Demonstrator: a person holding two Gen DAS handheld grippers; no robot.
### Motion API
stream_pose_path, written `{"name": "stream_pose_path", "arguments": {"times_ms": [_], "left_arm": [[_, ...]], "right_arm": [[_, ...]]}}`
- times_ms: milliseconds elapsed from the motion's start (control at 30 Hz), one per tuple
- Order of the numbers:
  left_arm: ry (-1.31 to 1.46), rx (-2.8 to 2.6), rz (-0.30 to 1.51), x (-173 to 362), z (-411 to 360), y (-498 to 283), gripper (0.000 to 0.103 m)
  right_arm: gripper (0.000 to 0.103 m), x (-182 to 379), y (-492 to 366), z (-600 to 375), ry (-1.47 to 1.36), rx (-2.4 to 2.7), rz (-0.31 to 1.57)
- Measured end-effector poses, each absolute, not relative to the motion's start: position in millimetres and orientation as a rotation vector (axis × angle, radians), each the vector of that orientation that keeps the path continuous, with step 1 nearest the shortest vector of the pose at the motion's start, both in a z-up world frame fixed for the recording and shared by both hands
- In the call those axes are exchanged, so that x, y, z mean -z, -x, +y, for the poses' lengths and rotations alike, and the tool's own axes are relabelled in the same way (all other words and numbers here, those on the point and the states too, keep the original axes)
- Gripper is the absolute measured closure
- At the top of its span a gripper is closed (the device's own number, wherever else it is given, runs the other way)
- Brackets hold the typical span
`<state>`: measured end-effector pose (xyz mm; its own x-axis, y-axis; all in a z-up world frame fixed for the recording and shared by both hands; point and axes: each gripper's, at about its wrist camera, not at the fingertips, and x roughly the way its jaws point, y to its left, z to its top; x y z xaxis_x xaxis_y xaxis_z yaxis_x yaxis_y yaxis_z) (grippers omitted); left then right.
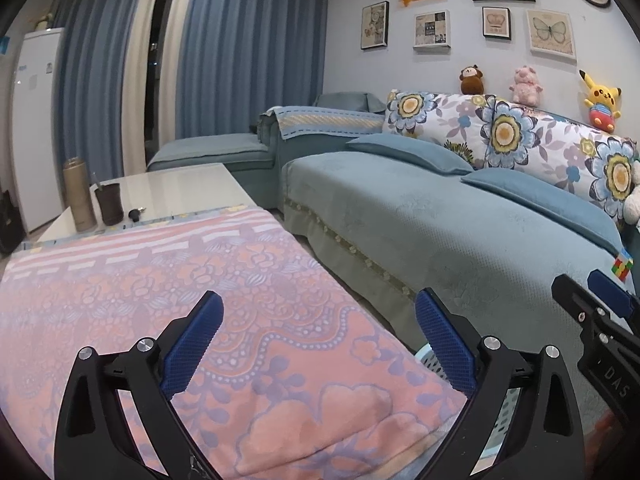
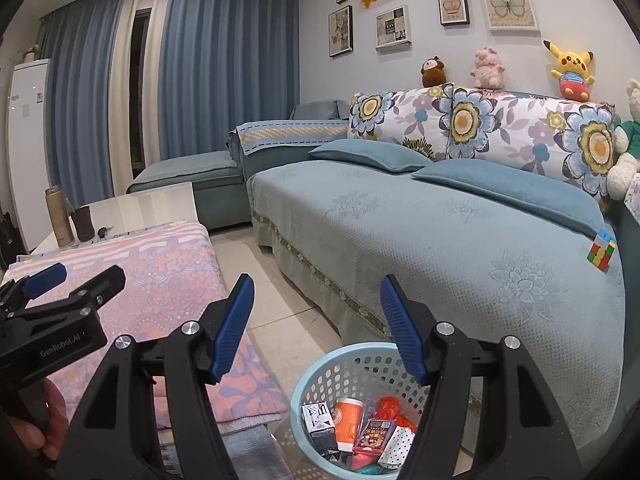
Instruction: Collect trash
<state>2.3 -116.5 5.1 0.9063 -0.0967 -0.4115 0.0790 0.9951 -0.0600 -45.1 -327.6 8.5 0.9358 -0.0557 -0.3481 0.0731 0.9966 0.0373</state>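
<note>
The right claw [image 2: 316, 328] hangs spread and empty just above the near rim of the blue basket [image 2: 316, 364] on the floor, its trash [image 2: 360, 428] already inside, while the left claw [image 1: 320, 344], also spread with nothing between its pads, sits over the pink-clothed bench [image 1: 160, 280] to the left.

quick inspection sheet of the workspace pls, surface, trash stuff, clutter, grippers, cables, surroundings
surface: table with a pink patterned cloth over its near part
job's things: light blue basket on the floor, holding cartons and wrappers; no loose trash seen on the cloth
clutter: thermos, dark cup, cube puzzle on the sofa
grippers: left gripper open, empty; right gripper open, empty, above the basket
cables: nothing seen
surroundings: blue sofa, curtains, plush toys, framed pictures
</note>
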Motion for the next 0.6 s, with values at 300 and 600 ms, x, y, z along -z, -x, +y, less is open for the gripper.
{"name": "stream_pose_path", "arguments": {"times_ms": [300,600], "left_arm": [[0.05,0.085,0.435,-4.4,-116.3,-2.4,0.009],[0.052,0.084,0.439,-3.4,-118.9,-0.9,0.009]], "right_arm": [[0.041,-7.1,42.1,-328.5,-0.054,0.079,0.371],[0.036,-7.1,40.5,-332.0,-0.058,0.085,0.372]]}}
